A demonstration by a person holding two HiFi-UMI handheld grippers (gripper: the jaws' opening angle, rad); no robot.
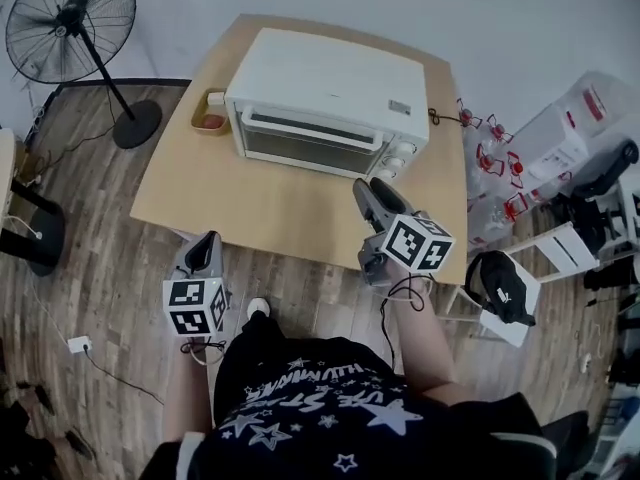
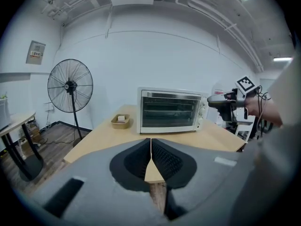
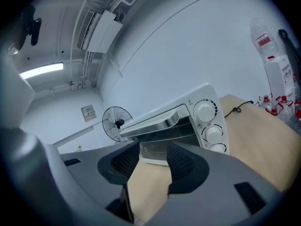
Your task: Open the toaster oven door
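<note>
While shut, far on the table [image 1: 250,208]: toaster oven door [image 1: 310,148].
Right gripper [image 1: 375,188] wide, empty, nearer knobs [image 1: 400,154] than handle [image 1: 310,126]; left gripper [image 1: 208,243] closed, empty. Risks snagging the knobs or dragging the unbraced toaster oven [image 1: 335,73].

The toaster oven [image 1: 330,93] is white with a dark glass door; the table [image 1: 250,208] is pale tan; the floor [image 1: 110,268] shows brown wood grain; the left gripper [image 1: 208,240] and right gripper [image 1: 368,188] are grey with black-and-white marker cubes; the fan [image 1: 70,13] is black; the shirt [image 1: 300,418] is black with white stars.
</note>
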